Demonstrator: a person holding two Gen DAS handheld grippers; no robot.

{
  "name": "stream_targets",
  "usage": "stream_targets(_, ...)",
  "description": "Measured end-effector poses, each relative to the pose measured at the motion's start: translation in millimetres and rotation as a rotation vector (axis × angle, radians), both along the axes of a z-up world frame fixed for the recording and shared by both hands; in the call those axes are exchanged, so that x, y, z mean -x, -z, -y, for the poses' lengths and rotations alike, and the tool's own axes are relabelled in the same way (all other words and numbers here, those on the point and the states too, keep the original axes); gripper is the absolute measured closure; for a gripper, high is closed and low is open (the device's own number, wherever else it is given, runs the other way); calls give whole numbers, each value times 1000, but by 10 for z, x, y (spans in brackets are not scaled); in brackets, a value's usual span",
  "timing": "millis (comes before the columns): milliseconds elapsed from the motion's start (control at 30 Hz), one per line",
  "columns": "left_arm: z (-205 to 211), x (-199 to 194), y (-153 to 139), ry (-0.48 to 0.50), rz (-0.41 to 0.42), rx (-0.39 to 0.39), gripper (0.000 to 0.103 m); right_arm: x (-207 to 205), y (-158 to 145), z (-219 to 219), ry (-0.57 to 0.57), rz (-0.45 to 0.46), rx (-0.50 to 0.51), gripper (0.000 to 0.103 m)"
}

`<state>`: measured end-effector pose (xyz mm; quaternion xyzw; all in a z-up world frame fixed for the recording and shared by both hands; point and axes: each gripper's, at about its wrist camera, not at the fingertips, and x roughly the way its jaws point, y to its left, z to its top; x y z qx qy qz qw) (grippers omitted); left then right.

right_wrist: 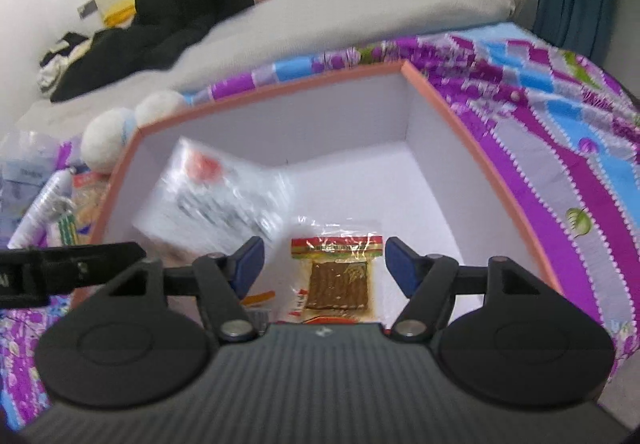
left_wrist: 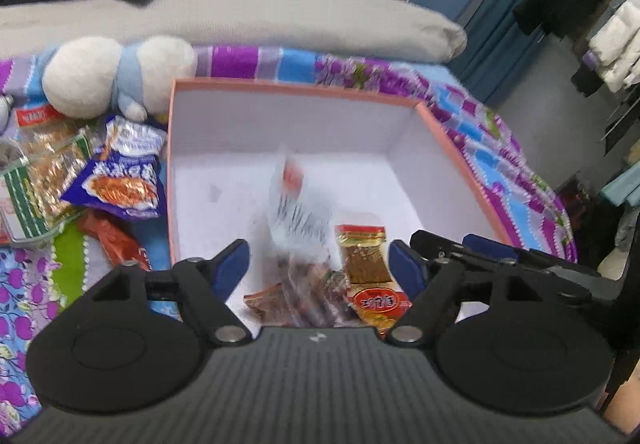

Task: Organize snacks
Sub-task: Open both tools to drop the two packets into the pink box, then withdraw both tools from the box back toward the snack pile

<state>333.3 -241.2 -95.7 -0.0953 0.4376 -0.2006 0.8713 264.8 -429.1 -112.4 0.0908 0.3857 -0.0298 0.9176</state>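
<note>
A pink-rimmed box (left_wrist: 294, 86) (right_wrist: 264, 94) with white walls stands on the bed. Inside it a clear packet (left_wrist: 296, 204) (right_wrist: 216, 196) with a red mark shows blurred and tilted, touching neither gripper. A red-and-gold packet (left_wrist: 362, 264) (right_wrist: 338, 272) of brown snack lies flat on the box floor, with brown packets (left_wrist: 296, 300) beside it. My left gripper (left_wrist: 319, 266) hangs open over the near part of the box. My right gripper (right_wrist: 326, 266) is open too, its blue pads either side of the red-and-gold packet without touching it.
Left of the box lie a blue-purple packet (left_wrist: 120, 184), clear packets of brown snacks (left_wrist: 52, 164) and a red packet (left_wrist: 116, 240). A white plush toy (left_wrist: 116, 78) sits behind them. A grey duvet (left_wrist: 280, 12) lies beyond the box on the purple patterned bedspread (right_wrist: 560, 148).
</note>
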Motion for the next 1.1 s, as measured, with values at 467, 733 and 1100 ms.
stream_targets(467, -603, 1124, -795, -60, 259, 36, 16, 802, -737, -376, -15, 233, -1, 34)
stream_targets(733, -1153, 1737, -927, -153, 327, 39, 16, 1218, -908, -794, -94, 332, -16, 34)
stream_targets(1100, -1722, 2128, -817, -224, 330, 39, 17, 1522, -893, -1305, -188, 390, -22, 34)
